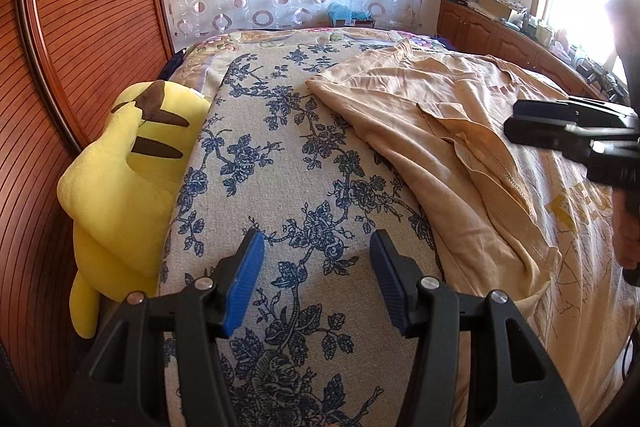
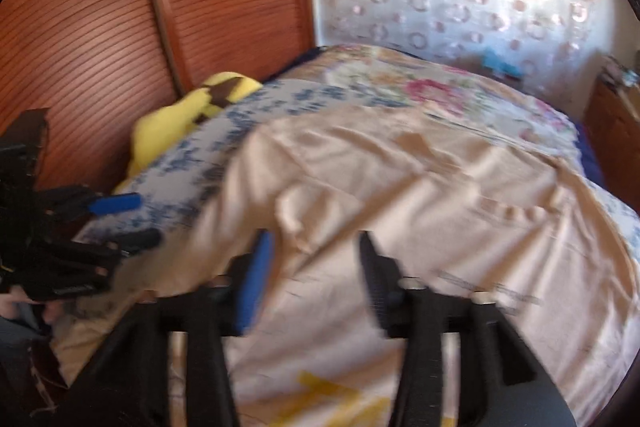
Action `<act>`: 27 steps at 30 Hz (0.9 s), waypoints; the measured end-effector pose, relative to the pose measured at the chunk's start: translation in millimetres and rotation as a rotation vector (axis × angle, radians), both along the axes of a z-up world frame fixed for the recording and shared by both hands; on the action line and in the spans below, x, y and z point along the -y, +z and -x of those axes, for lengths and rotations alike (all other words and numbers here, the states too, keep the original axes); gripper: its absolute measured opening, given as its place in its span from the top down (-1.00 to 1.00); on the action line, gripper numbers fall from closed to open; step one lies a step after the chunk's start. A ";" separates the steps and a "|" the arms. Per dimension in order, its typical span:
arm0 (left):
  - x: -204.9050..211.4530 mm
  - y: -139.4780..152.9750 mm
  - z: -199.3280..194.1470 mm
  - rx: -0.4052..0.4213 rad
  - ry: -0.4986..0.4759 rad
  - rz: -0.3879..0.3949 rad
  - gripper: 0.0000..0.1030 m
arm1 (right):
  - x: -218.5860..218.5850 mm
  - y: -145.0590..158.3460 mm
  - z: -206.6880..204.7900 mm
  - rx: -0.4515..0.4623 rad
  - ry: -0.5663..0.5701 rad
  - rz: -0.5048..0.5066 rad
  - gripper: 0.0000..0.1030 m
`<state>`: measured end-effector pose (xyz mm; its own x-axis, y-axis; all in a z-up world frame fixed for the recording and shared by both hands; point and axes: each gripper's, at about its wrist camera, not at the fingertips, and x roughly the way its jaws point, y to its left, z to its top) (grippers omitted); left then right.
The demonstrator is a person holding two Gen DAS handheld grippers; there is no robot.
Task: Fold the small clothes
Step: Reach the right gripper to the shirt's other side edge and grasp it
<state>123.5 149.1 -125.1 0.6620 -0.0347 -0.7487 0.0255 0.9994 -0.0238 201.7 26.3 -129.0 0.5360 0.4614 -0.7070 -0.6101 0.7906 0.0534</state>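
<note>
From the left wrist view, the left hand-held gripper (image 1: 316,259) hovered with jaws apart and empty over the blue-flowered bed cover (image 1: 280,155). The beige T-shirt (image 1: 460,147) lay rumpled to its right on the bed, one layer flopped over. A pinch there would likely catch both layers and skew the fold. The yellow plush toy (image 1: 132,179) crowded the left edge by the headboard (image 1: 80,27).

From the blurred right wrist view, the right hand-held gripper (image 2: 316,275) was spread empty above the shirt; open room lay ahead and rightward.
</note>
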 end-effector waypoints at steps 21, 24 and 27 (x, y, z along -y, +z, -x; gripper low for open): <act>-0.7 -0.9 0.4 0.003 0.006 0.003 -0.07 | 2.1 -14.6 -6.9 -0.011 -0.090 0.059 0.90; -0.6 -1.0 0.7 0.004 0.007 0.002 -0.07 | 14.7 -12.0 -10.5 -0.011 -0.133 0.057 0.90; -0.8 -1.0 0.4 0.003 0.008 0.003 -0.07 | 23.4 -6.2 -15.3 0.010 -0.175 0.067 0.89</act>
<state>123.0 149.9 -126.1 0.6648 -0.0316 -0.7463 0.0179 0.9995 -0.0264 217.0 2.9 -135.2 0.6112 0.3128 -0.7270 -0.4634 0.8861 -0.0083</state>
